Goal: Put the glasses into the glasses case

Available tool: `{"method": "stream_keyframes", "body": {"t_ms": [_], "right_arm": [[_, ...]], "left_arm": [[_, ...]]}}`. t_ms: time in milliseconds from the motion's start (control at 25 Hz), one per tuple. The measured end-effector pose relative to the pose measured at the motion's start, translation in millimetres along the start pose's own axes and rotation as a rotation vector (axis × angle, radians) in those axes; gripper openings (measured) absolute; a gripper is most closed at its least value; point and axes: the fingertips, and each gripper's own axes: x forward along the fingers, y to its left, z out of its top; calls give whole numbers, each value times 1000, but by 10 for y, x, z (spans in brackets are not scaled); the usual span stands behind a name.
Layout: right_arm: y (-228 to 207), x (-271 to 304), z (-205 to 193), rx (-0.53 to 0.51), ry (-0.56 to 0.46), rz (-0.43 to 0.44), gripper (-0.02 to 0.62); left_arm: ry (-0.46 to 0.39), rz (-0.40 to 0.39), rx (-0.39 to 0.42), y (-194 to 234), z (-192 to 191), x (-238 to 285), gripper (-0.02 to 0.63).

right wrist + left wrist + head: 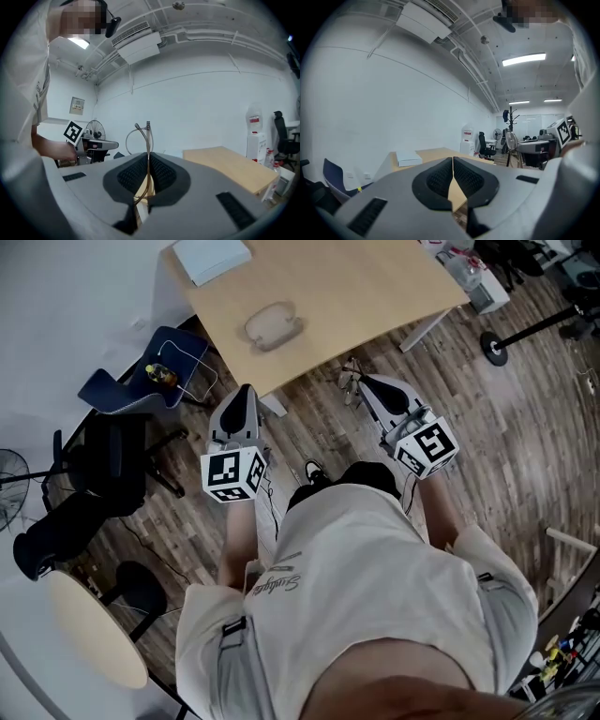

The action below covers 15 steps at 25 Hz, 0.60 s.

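From the head view, the glasses case lies on the counter, ahead-left of your right gripper and nearer your left gripper. In the left gripper view, its jaws are together and empty. In the right gripper view, the jaws are clamped on the glasses.

Things we can only half see

In the head view, the glasses are just thin wires at the tip of the right gripper, too small to make out. In the right gripper view, their lower part is tucked out of sight between the pressed-together pads. The glasses case is too small to tell if it is open. The top edge cuts off the white box and the table.
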Motion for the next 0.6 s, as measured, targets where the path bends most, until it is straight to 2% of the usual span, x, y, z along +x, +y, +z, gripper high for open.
{"method": "stream_keyframes", "body": {"t_ms": [360,600], "right_arm": [[-87,336,-94,17,54,8,9],[-287,666,-151,42,45,40,9]], "left_arm": [[31,19,-46,349,-97,215,17],[51,45,-40,493,-121,425,17]]}}
